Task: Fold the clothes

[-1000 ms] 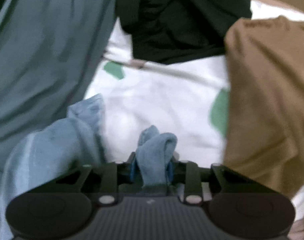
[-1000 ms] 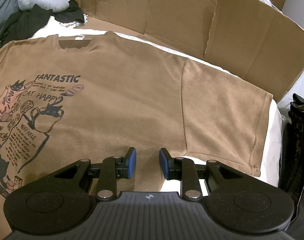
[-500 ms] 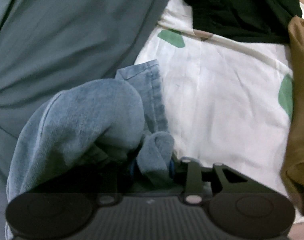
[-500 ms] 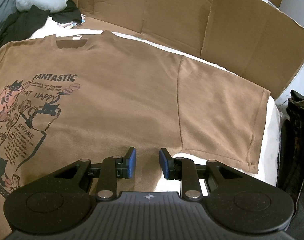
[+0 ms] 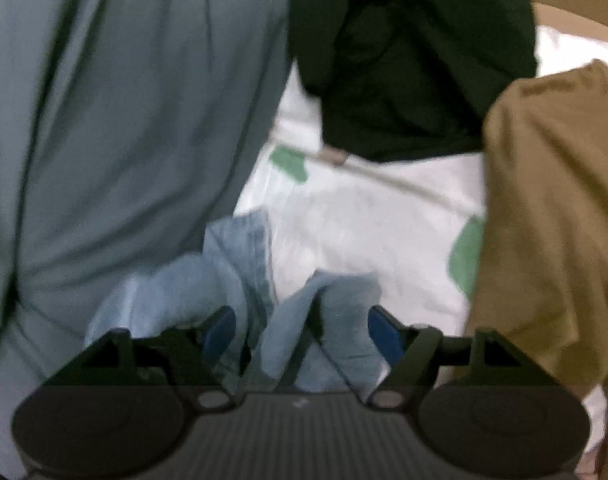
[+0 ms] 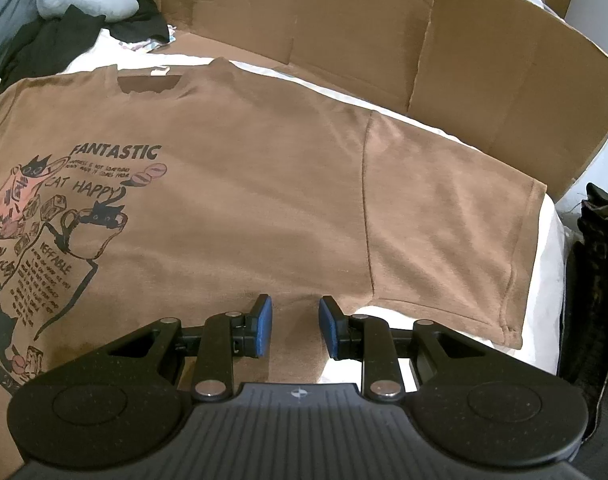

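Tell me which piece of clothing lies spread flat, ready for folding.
The brown T-shirt with the cat print. It lies flat, sleeve out, before the open right hand-held gripper; the black clothes lie crumpled.

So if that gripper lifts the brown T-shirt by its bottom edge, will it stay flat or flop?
Probably flop: the brown T-shirt lies limp and flat on the white sheet. It looks thin, so likely light. The open right gripper would likely bunch the hem.
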`<state>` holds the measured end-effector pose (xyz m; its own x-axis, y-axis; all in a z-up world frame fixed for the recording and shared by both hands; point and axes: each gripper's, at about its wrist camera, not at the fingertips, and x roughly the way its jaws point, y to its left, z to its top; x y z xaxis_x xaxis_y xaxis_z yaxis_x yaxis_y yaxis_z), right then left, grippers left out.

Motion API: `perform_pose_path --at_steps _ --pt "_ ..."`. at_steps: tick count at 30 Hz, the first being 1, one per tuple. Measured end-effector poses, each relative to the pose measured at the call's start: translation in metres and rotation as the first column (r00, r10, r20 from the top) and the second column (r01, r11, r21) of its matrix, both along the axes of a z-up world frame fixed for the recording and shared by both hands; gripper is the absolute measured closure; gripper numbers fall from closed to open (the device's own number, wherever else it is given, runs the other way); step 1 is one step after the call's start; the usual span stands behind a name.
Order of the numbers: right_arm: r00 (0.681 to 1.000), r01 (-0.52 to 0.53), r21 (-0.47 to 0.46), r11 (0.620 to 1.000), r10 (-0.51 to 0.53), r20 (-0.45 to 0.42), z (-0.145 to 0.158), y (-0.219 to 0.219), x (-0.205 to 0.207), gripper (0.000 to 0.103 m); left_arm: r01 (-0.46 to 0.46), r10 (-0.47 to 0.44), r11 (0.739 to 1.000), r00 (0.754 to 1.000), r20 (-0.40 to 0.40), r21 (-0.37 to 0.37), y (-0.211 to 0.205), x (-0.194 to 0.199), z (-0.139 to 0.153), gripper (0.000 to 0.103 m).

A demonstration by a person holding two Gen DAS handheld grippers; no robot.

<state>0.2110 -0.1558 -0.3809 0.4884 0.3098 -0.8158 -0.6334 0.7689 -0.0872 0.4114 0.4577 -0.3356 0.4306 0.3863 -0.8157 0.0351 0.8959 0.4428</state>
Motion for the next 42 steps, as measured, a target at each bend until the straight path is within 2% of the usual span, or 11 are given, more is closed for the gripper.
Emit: perform_pose_path --at_steps 5,8,10,14,16,21,26,28,29,33,42 --pt "1.000 0.005 0.002 1.000 -0.005 0.001 0.001 -0.001 0.000 0.070 -0.019 0.019 1.000 0.997 0.078 0.003 -0.001 -0.006 0.021 0.026" --pt "1.000 0.004 0.001 1.000 -0.004 0.002 0.000 -0.001 -0.001 0.070 0.005 0.007 0.995 0.992 0.128 -0.098 0.000 -0.012 0.034 0.042" --pt "1.000 0.002 -0.002 1.000 -0.002 0.002 0.000 -0.001 -0.001 0.070 0.032 -0.007 0.982 0.991 0.133 -0.184 -0.001 -0.014 0.035 0.062" --pt "1.000 0.002 -0.003 1.000 -0.002 0.001 -0.001 0.000 0.000 0.070 0.074 -0.044 0.919 0.995 0.086 -0.387 -0.003 -0.012 0.022 0.061" --pt "1.000 -0.002 -0.004 1.000 0.002 0.002 -0.001 0.000 0.000 0.070 0.073 -0.049 0.907 0.996 0.068 -0.414 -0.004 -0.009 0.008 0.059" --pt "1.000 -0.011 -0.013 1.000 0.011 0.009 -0.001 0.001 -0.001 0.070 -0.021 0.019 0.902 1.000 -0.009 -0.431 0.016 0.003 -0.029 0.067" --pt "1.000 -0.010 -0.018 1.000 0.010 0.006 -0.003 0.001 -0.002 0.069 -0.071 0.061 0.913 0.997 -0.036 -0.403 0.033 0.006 -0.038 0.076" --pt "1.000 -0.013 -0.021 1.000 0.014 0.006 -0.003 0.002 -0.003 0.069 -0.089 0.078 0.917 0.996 -0.045 -0.389 0.040 0.007 -0.041 0.093" --pt "1.000 -0.016 -0.023 1.000 0.016 0.007 -0.004 0.002 -0.003 0.069 -0.099 0.086 0.919 0.995 -0.049 -0.383 0.043 0.008 -0.042 0.095" --pt "1.000 -0.027 -0.028 0.999 0.027 0.013 -0.003 0.004 -0.004 0.069 -0.139 0.123 0.926 0.990 -0.068 -0.350 0.060 0.010 -0.048 0.100" --pt "1.000 -0.026 -0.028 0.999 0.027 0.010 -0.004 0.002 -0.005 0.068 -0.193 0.174 0.947 0.980 -0.095 -0.258 0.084 0.015 -0.061 0.100"
